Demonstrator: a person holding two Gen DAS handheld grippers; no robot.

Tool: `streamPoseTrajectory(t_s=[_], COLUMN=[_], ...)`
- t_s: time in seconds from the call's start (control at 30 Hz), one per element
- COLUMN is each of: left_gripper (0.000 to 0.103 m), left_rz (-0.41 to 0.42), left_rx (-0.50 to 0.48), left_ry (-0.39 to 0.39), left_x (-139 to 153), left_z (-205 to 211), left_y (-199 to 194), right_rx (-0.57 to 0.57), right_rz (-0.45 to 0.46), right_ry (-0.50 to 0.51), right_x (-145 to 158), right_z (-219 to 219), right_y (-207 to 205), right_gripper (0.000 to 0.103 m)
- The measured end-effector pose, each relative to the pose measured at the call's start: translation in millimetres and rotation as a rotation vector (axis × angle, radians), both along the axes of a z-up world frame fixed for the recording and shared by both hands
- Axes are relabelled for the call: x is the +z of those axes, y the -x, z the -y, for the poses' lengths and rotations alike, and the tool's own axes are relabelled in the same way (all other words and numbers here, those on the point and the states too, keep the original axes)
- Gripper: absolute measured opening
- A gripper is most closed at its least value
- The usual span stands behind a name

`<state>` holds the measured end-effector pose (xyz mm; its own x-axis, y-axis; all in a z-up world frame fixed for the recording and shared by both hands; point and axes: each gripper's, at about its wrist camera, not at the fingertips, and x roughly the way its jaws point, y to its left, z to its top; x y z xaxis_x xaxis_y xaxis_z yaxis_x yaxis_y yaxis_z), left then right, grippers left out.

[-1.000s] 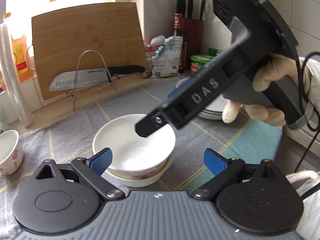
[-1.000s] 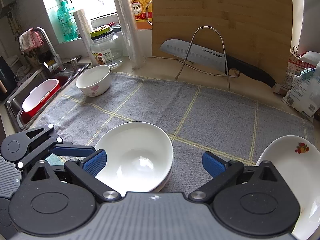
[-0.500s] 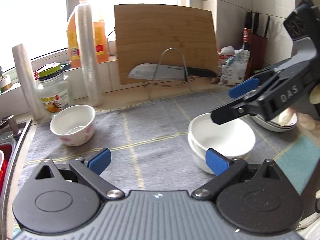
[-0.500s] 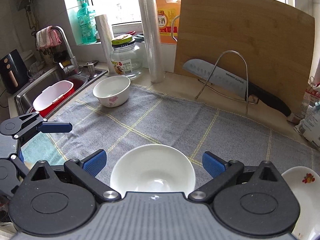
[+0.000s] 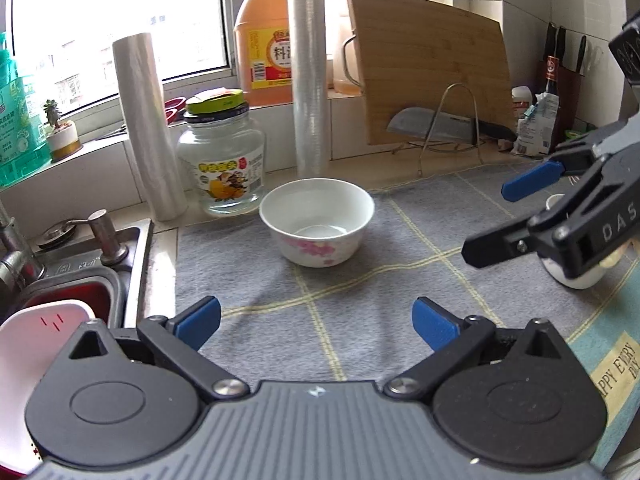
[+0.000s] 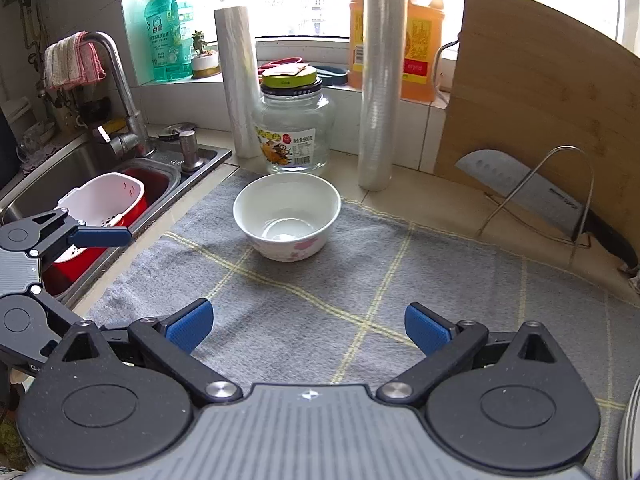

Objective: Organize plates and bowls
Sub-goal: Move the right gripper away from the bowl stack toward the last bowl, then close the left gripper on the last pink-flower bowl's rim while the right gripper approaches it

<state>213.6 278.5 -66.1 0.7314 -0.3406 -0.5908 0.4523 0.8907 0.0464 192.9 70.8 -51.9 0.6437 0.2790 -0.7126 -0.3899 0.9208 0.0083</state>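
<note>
Fingers of left gripper [image 5: 316, 320] apart and opening wider, nothing between them, only grey mat [image 5: 360, 280] under. Left view: floral bowl [image 5: 317, 222] upright on mat, ahead of the gap, just in front of jar [image 5: 222, 160] and wrap roll [image 5: 310, 80]. Right gripper [image 5: 496, 220] enters from right edge, jaws spread, empty. Sink [image 5: 80, 264] at left.

Right view: right gripper [image 6: 308, 326] fingers apart, nothing held. Bowl [image 6: 287, 216] ahead on mat [image 6: 440, 280], near jar [image 6: 294, 128]. Left gripper [image 6: 100, 236] at left edge over sink [image 6: 60, 176]. Knife [image 6: 532, 196] on rack against cutting board [image 6: 540, 100], well right of bowl.
</note>
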Motion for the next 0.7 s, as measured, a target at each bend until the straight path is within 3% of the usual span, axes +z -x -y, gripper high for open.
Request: streamPoseTrajectory(t_s=[0.13,0.23,0.53,0.7], left_gripper=[0.101,0.102,0.102,0.102], left_rz=[0.003,-0.021,-0.026,-0.033], left_rx=[0.058,0.041,0.025,-0.019], left_ry=[-0.016,0.009,0.022,0.018], left_x=[-4.1,-6.1,-8.7,-9.8], left_z=[-17.1,-30.1,-32.6,-22.2], left_y=[-12.4,-21.9,-52.4,-69.4], right_rx=[0.009,-0.006,-0.01,0.005], right_rz=[-0.059,-0.105,-0.142,-0.1], right_ry=[0.024,0.033,0.099,0.096], right_x=[-28.8,-47.1,-79.6,-84.0], right_z=[-23.7,-31.0,-43.2,-42.5], right_y=[-15.9,-30.1,-49.6,-47.1], right_gripper=[0.103,0.103,0.103,0.103])
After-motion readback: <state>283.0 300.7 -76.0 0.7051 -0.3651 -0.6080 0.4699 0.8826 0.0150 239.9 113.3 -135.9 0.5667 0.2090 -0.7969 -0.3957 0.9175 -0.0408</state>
